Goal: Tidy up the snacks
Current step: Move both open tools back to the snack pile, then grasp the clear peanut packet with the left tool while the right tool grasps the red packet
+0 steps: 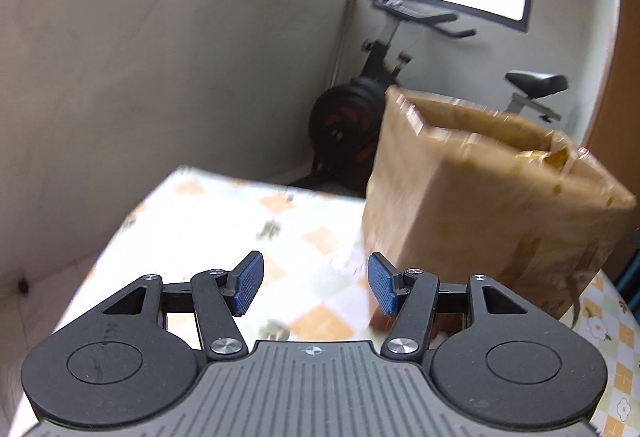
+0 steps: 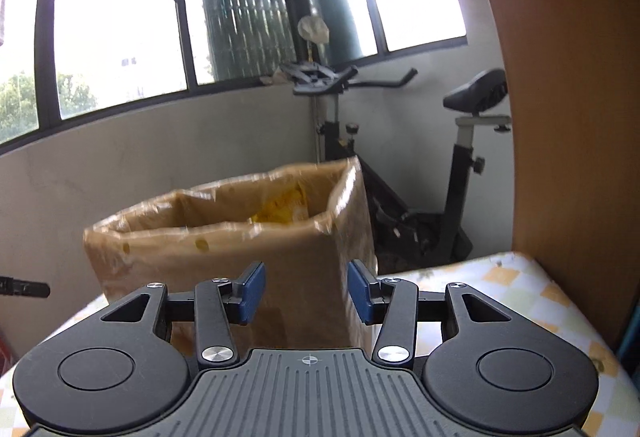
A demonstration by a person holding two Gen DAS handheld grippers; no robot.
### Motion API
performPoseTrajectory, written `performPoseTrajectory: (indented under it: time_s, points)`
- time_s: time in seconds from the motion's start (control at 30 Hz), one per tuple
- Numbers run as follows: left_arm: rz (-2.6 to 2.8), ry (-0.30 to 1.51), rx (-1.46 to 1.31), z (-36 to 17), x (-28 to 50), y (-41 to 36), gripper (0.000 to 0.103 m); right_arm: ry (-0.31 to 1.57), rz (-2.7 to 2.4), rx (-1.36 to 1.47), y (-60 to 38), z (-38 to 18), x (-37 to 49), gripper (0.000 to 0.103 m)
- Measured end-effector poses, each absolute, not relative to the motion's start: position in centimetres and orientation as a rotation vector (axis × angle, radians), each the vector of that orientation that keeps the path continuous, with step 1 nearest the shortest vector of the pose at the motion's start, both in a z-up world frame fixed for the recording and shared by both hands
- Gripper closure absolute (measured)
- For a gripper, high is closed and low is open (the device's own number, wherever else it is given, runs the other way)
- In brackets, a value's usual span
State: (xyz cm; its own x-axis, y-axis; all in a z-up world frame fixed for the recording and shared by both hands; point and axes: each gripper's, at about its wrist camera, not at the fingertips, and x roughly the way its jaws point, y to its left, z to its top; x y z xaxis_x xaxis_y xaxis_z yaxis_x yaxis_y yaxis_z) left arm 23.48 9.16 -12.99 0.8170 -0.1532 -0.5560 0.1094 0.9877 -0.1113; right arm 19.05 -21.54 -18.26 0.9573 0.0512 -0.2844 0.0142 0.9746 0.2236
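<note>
A tall open cardboard box (image 1: 480, 205) stands on the table to the right of my left gripper (image 1: 315, 271). That gripper is open, its blue pads (image 1: 248, 285) apart with only tablecloth between them. In the right wrist view the same box (image 2: 224, 257) stands straight ahead, close behind my right gripper (image 2: 306, 287). Its jaws are open too and grip nothing. Yellow snack packets (image 2: 280, 209) show inside the box, and a bit of yellow (image 1: 556, 157) peeks over its far rim in the left view. Both views are blurred by motion.
The table (image 1: 224, 221) wears a white and orange checked cloth (image 2: 500, 301). An exercise bike (image 2: 460, 177) stands behind the box by the wall under the windows. A brown wooden panel (image 2: 568, 117) rises along the table's right side.
</note>
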Motion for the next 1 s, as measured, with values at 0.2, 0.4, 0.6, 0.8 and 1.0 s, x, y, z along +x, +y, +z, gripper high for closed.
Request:
performPoseTrajectory:
  time_s: [0.2,0.4,0.6,0.8,1.0]
  points:
    - [-0.117,0.719,-0.091,-17.8,22.0,9.3,0.043,0.441,0.029,0.266,-20.4,-22.8,19.2,0.06]
    - [-0.097,0.783,-0.058,-21.0,22.0,8.2,0.043,0.587,0.077,0.295,-18.4,-26.7,20.4,0.06]
    - [-0.088,0.824,-0.037,-23.0,22.2,6.9,0.085,0.686,0.152,0.264,-16.0,-28.5,21.5,0.06]
    - [-0.154,0.81,-0.034,-23.0,21.2,5.6,0.084,0.733,0.211,0.226,-14.4,-29.1,22.6,0.06]
    - [-0.155,0.805,-0.048,-23.4,20.1,4.6,0.084,0.74,0.259,0.2,-12.4,-28.9,24.6,0.059]
